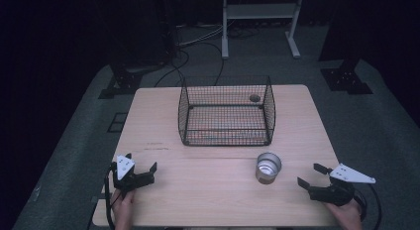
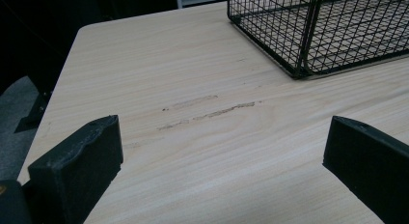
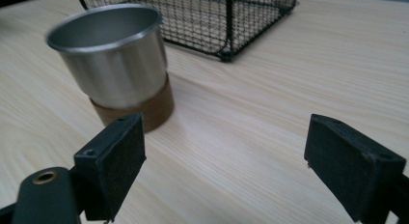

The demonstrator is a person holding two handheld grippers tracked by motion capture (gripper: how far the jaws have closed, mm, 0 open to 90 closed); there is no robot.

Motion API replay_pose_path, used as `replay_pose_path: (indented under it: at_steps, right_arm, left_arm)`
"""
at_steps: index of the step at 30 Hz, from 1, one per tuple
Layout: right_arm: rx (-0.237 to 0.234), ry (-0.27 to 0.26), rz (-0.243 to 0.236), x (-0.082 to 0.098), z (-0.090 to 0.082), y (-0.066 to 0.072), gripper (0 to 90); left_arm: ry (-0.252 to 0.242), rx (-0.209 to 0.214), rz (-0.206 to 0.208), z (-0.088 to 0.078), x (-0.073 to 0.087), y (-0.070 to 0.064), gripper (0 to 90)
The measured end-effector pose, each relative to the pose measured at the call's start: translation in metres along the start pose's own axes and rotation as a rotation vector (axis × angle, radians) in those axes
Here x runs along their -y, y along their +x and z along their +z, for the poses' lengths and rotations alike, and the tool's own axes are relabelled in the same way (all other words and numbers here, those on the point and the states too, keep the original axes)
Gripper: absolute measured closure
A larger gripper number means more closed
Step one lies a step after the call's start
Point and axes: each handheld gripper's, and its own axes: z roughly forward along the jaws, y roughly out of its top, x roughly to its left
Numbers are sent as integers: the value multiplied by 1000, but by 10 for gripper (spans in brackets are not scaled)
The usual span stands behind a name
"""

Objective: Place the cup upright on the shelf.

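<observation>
Landmark: we place everything relative to the wire basket [image 1: 226, 112], which stands upright in the middle of the wooden table [image 1: 208, 190].

Cup: the metal cup [image 1: 268, 167] stands upright on the table, just in front of the basket's near right corner, apart from it. In the right gripper view [image 3: 115, 64] we see a steel upper part and a brown band round its base.

Right gripper: our right gripper [image 1: 311, 175] sits in front of the basket and out past its right side, jaws spread wide with nothing between them.

Left gripper: our left gripper [image 1: 141, 166] sits in front of the basket's left corner, jaws likewise spread and empty, over bare wood [image 2: 212, 137].

Cup relative to right gripper: the cup lies near the jaws but not between them; in the right gripper view it stands ahead of and beyond the left-hand jaw, so the gap points past it.

Step in hand: we judge it to be the reach for the cup with the right gripper, not yet closed in.

Doing it well: we should swing the gripper towards the cup so it centres in the gap, keep the jaws wide until both pads flank the wall, and close on the steel part above the band. The wall tapers and looks slick, so a level, square pinch should keep it from tipping or slipping.

Also seen: a small dark round thing [image 1: 254, 97] lies at the basket's far right corner; we cannot tell what it is.
</observation>
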Motion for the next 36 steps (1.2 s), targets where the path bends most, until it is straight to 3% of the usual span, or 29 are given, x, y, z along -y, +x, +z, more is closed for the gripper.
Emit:
replay_pose_path:
  at_steps: [7,15,24,27,36]
  right_arm:
    - [-19,-14,-11,-5,-1,8,137]
    - [-31,13,-79,-12,3,26,136]
    - [-44,22,-110,-16,6,38,136]
    - [-44,28,-144,-18,8,45,128]
    - [-69,37,-148,-24,16,54,97]
  left_arm:
    - [-7,-2,-4,-1,0,0,0]
    - [-1,-2,4,0,0,0,0]
    - [-7,3,-3,0,0,1,0]
    - [-3,5,-3,0,0,1,0]
    - [-5,2,-3,0,0,1,0]
